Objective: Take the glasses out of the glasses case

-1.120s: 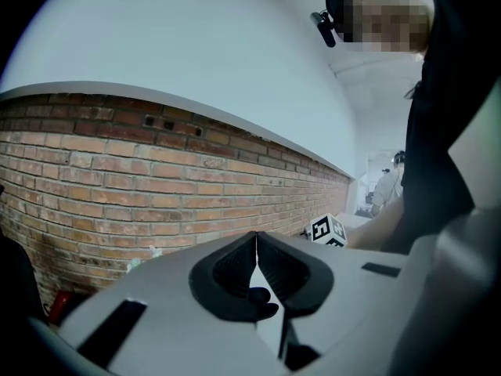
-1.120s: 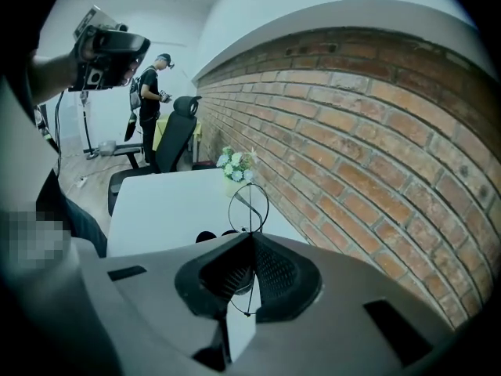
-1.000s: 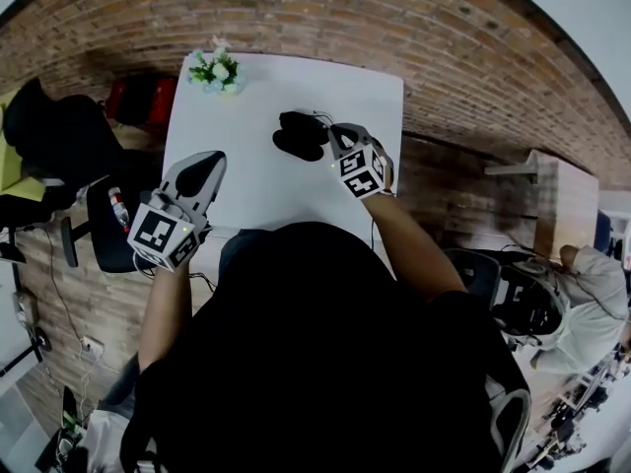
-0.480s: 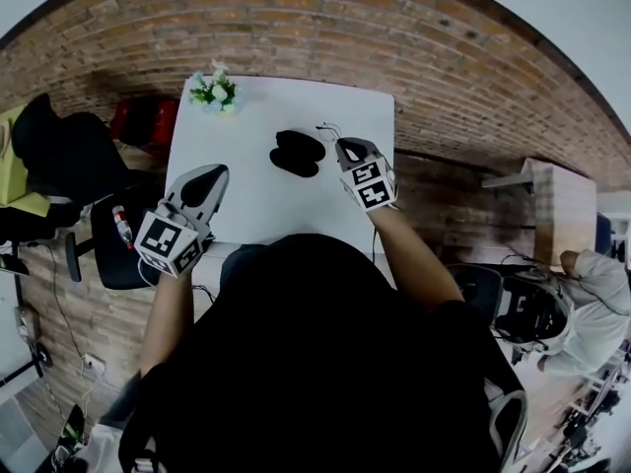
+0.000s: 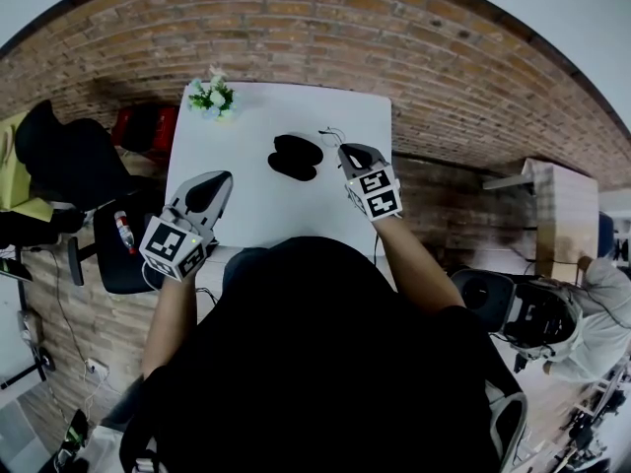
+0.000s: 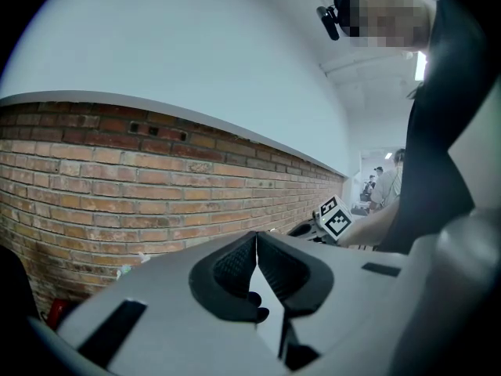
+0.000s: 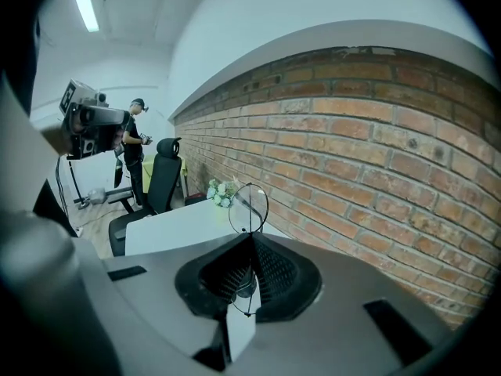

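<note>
An open black glasses case [image 5: 296, 156] lies on the white table [image 5: 246, 205], just left of my right gripper [image 5: 345, 149]. That gripper is shut on thin wire-framed glasses [image 5: 330, 133], which are held clear of the case. In the right gripper view one round lens [image 7: 249, 207] stands up above the closed jaws, and my right gripper [image 7: 250, 245] pinches the frame. My left gripper [image 5: 212, 180] hovers over the table's near left part, apart from the case. In the left gripper view my left gripper [image 6: 256, 245] is shut with nothing in it.
A small pot of white flowers [image 5: 213, 95] stands at the table's far left corner. Black office chairs [image 5: 59, 156] and a red object [image 5: 143, 126] are left of the table. A brick wall [image 5: 444, 57] runs behind it. A person [image 7: 137, 143] stands further off.
My right gripper has drawn back from the case to its right, carrying the glasses out with it. The left gripper has hardly moved.
</note>
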